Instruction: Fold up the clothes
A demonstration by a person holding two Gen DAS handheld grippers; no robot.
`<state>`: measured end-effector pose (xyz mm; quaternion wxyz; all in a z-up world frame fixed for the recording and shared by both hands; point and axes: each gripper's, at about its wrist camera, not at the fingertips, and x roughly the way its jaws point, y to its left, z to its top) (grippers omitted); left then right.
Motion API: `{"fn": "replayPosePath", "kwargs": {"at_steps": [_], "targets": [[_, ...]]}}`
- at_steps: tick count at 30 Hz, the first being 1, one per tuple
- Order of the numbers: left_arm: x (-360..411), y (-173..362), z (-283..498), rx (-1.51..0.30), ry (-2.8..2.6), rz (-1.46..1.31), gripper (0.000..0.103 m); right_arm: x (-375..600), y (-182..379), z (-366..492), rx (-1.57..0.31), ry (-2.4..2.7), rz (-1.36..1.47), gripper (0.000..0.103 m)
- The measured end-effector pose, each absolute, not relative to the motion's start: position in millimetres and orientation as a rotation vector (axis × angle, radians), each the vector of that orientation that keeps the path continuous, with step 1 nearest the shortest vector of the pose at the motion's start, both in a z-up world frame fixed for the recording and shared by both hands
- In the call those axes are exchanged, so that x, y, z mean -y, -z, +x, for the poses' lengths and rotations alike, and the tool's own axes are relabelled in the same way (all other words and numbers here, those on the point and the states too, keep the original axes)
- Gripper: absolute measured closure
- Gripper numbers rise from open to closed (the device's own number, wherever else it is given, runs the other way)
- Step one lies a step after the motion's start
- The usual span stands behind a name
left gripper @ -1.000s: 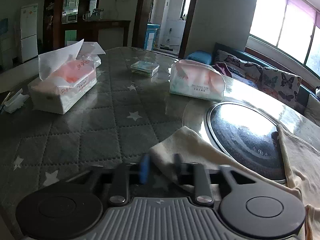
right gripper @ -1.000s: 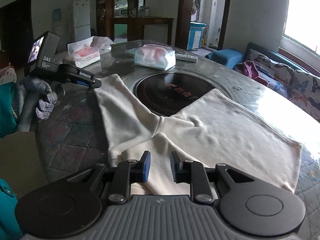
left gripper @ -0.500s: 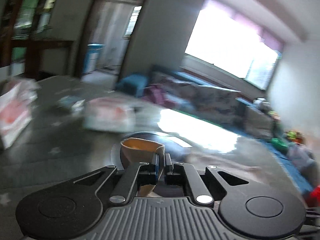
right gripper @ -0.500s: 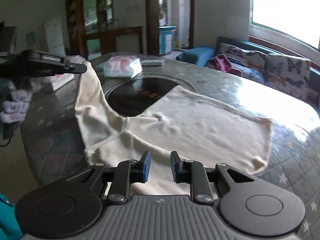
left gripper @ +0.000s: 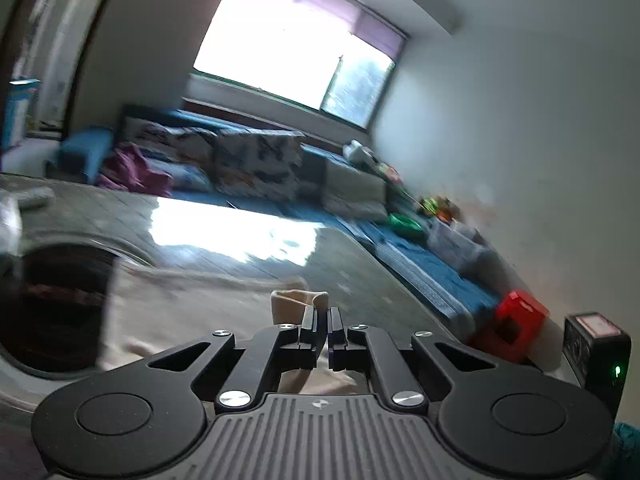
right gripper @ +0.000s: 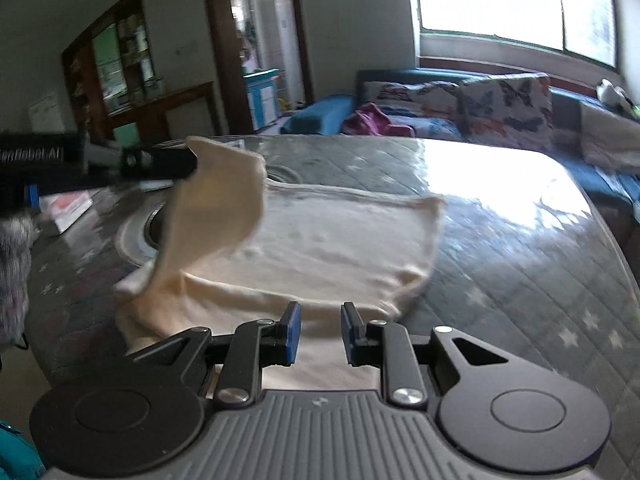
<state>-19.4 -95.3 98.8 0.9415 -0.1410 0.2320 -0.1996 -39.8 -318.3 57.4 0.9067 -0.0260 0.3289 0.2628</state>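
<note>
A cream garment [right gripper: 328, 240] lies spread on the round table [right gripper: 520, 240]. My left gripper [left gripper: 322, 320] is shut on a sleeve end [left gripper: 294, 302] of the garment and holds it raised. In the right wrist view the left gripper [right gripper: 192, 162] carries that sleeve [right gripper: 224, 208] above the garment's body. My right gripper [right gripper: 319, 334] is open and empty, low over the garment's near edge.
A black round hotplate [left gripper: 52, 304] is set in the table's middle, partly under the garment. A tissue pack [right gripper: 68, 208] lies at the far left. A sofa with cushions [right gripper: 480, 108] runs under the window beyond the table. A red stool [left gripper: 516, 320] stands on the floor.
My left gripper shut on the sleeve end, lifted it off the table and swung it right over the garment's body. My right gripper stayed open and turned right.
</note>
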Motion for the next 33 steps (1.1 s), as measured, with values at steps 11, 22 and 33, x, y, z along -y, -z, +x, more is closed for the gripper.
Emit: {"fn": "replayPosePath", "kwargs": {"at_steps": [11,22,33], "targets": [[124.5,-52.6,-21.7,-0.627,0.507,-0.208,0.079,342.7,-38.7,-38.2,-0.732,-0.471,0.007,0.082],[41.5,-39.1,-38.5,-0.629,0.245,-0.128,0.073,321.8,-35.3,-28.8,-0.741,-0.520,0.004,0.075],[-12.4,-19.3,-51.4,-0.688,0.110,-0.208,0.072,301.1,-23.3,-14.4,-0.764,-0.537,-0.032,0.092]]}}
